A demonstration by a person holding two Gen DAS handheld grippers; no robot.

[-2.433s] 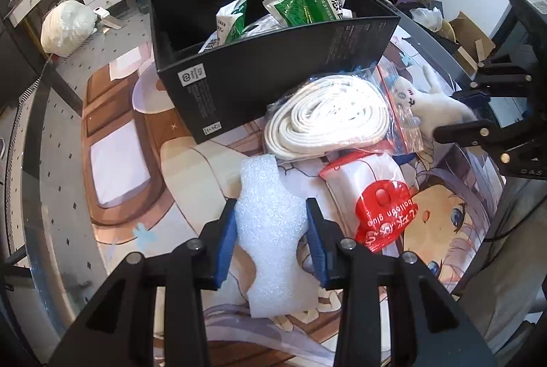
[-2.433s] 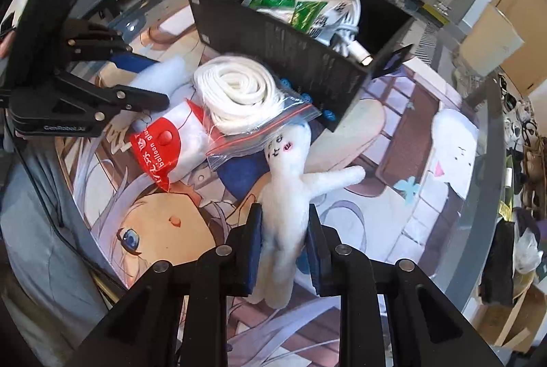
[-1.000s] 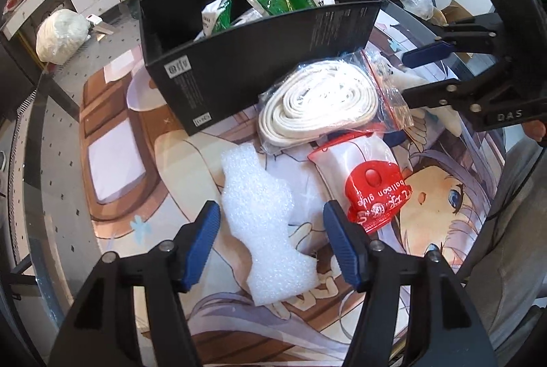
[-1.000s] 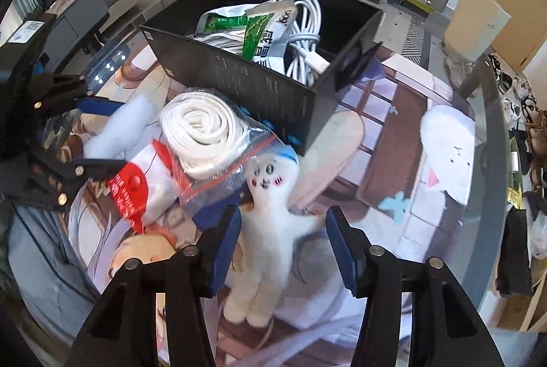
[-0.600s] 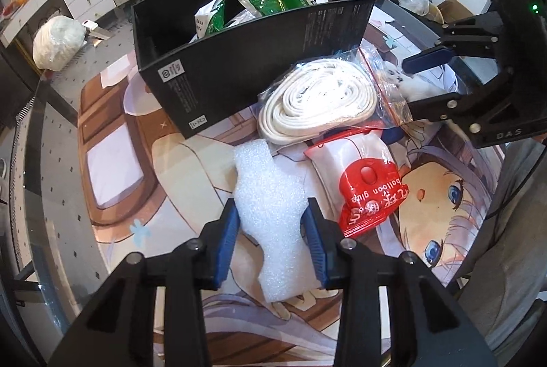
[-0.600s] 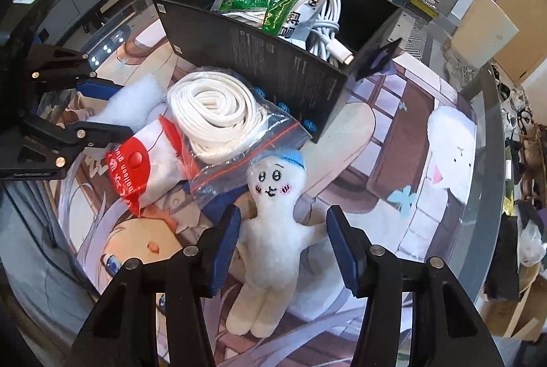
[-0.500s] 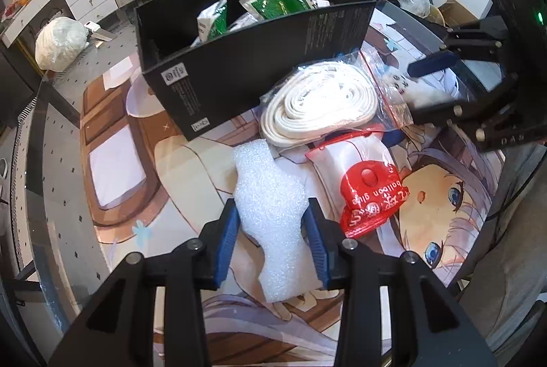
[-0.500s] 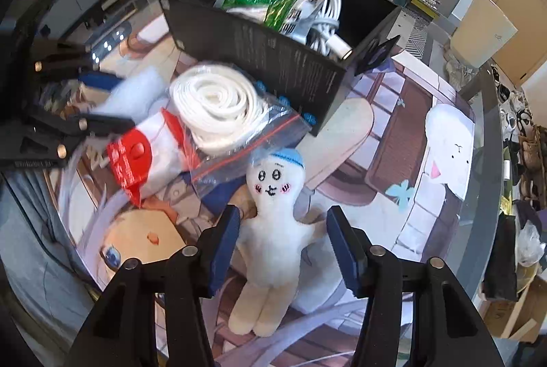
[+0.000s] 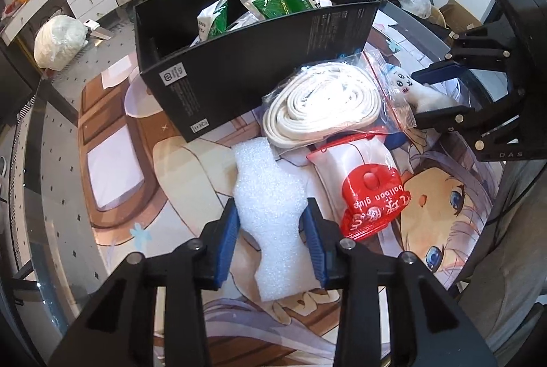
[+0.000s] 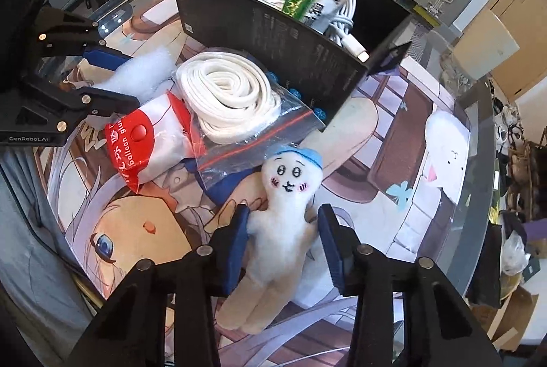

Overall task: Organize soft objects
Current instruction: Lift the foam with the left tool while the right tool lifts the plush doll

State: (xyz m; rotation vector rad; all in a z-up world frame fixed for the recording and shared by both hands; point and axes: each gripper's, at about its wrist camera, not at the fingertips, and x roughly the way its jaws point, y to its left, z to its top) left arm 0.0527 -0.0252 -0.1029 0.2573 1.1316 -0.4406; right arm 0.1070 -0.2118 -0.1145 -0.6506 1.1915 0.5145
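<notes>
My left gripper (image 9: 270, 238) is shut on a white foam piece (image 9: 270, 213) lying on the printed mat. My right gripper (image 10: 282, 242) stands around the body of a white plush doll with a blue cap (image 10: 285, 209), its pads touching the doll's sides. The doll also shows in the left wrist view (image 9: 418, 91). A zip bag with a coiled white strap (image 9: 324, 105) and a red-and-white balloon-glue pouch (image 9: 367, 192) lie between the two grippers. A black box (image 9: 259, 59) behind them holds green packets and a white cable.
The glass table's rim (image 10: 478, 196) curves round on the right. A white bundle (image 9: 59, 40) lies on the table beyond the box. Drawers and suitcases stand in the background.
My left gripper opened around the foam piece, then shut on it again. My right gripper let go of the doll, opened wide, and has now narrowed onto the doll's body.
</notes>
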